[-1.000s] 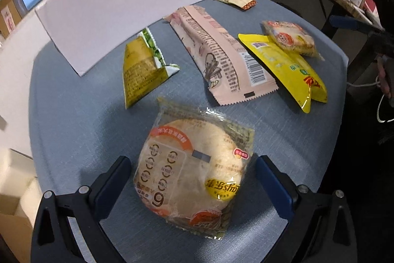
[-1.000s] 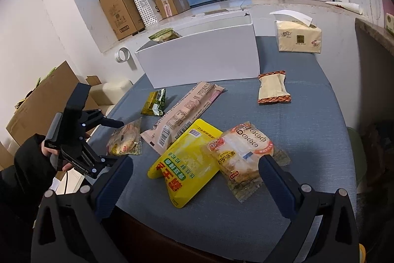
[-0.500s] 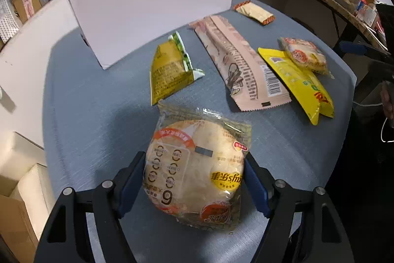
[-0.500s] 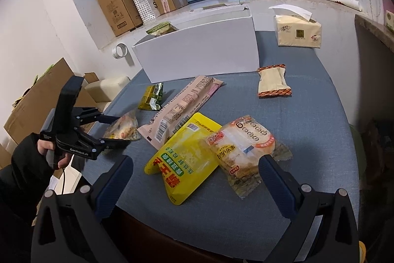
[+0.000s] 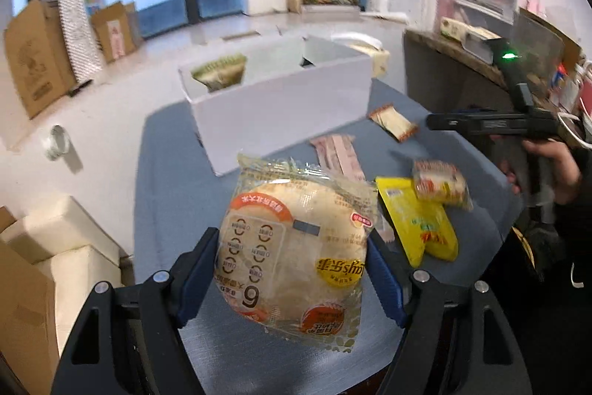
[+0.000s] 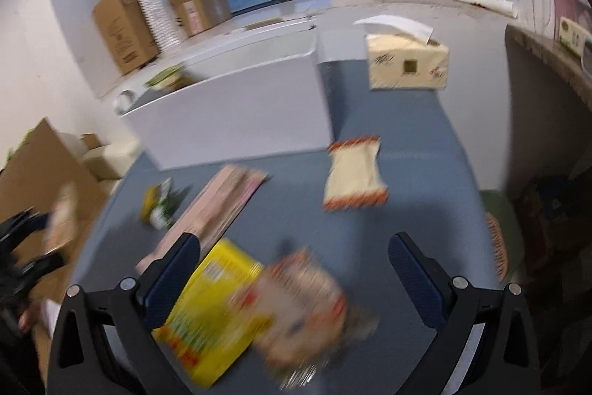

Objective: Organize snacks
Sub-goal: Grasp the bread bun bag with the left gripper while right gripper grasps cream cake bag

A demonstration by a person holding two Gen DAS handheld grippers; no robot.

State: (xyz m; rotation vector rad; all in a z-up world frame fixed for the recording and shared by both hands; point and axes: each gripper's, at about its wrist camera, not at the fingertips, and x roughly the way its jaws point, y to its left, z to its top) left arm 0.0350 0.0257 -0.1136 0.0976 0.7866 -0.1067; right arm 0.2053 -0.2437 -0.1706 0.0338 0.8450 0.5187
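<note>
Rice-cracker packet (image 5: pixel 296 247) now sits clamped between the blue pads of the left claw (image 5: pixel 292 269), which closed on it a moment ago, and it hangs lifted clear of the desk (image 5: pixel 166 180), facing the white box (image 5: pixel 281 106). Right claw (image 6: pixel 292 278) is spread wide and empty above a second cracker packet (image 6: pixel 303 306) beside the yellow bag (image 6: pixel 218 313). Judged next: carry to the box.

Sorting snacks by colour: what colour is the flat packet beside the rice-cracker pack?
Bright yellow packet, clearest in the left wrist view.
</note>
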